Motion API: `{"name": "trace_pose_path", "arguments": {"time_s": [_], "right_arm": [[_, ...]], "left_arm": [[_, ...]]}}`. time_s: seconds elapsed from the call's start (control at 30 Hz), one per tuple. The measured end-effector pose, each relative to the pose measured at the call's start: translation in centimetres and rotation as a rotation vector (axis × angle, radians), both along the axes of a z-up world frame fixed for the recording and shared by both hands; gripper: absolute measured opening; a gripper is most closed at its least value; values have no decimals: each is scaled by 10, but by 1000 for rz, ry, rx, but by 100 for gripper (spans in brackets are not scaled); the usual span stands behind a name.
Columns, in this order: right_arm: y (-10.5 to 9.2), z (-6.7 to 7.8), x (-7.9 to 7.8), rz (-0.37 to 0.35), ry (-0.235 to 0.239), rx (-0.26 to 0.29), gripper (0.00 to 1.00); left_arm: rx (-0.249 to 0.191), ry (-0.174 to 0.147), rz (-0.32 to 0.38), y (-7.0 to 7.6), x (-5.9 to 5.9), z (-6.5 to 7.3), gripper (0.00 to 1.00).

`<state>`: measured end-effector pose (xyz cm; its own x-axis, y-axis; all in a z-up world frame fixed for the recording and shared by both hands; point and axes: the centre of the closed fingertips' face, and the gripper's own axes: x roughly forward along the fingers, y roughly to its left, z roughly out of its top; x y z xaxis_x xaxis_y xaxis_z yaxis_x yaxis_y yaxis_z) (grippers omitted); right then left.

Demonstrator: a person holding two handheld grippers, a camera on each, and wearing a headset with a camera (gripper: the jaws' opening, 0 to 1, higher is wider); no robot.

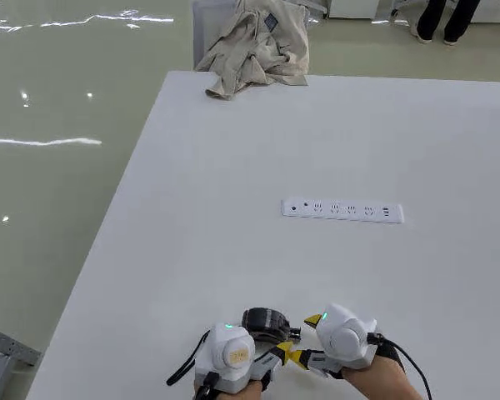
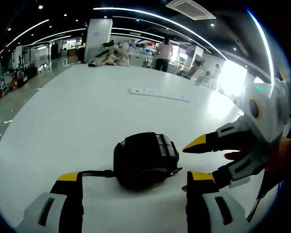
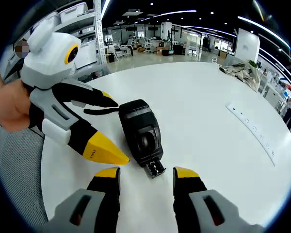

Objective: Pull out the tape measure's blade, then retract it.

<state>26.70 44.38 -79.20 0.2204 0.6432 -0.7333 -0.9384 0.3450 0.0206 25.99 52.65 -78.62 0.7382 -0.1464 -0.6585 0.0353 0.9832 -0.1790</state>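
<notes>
A black tape measure [image 1: 267,323] lies on the white table [image 1: 317,150] near its front edge. In the left gripper view the tape measure [image 2: 145,158] sits just ahead of my open left gripper [image 2: 134,177], and its thin black strap runs toward the left jaw. My right gripper [image 3: 146,173] is open too, with the blade's hook tab [image 3: 154,169] right in front of its tips and the tape measure [image 3: 143,131] beyond. In the head view the left gripper [image 1: 271,340] and right gripper [image 1: 304,337] face each other at the case. The blade looks wound in.
A white power strip [image 1: 342,210] lies mid-table beyond the grippers. A beige garment [image 1: 254,46] is heaped at the table's far edge. The table's left edge drops to a glossy floor. People stand in the background.
</notes>
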Motion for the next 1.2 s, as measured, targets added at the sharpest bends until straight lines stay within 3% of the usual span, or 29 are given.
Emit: {"name": "trace_pose_path", "arguments": {"time_s": [0.67,0.83,1.2], "right_arm": [[-17,14,-21,-135,25,56,55],[-20,15,-29,-163,37,68,58],[-26,34,-48,-210,33,94,64]], "left_arm": [[0,-48,-33,2,-8,14,94],[1,-54,-41,4,-15,19,96],[20,-80,-69,8,-35,33,100]]}}
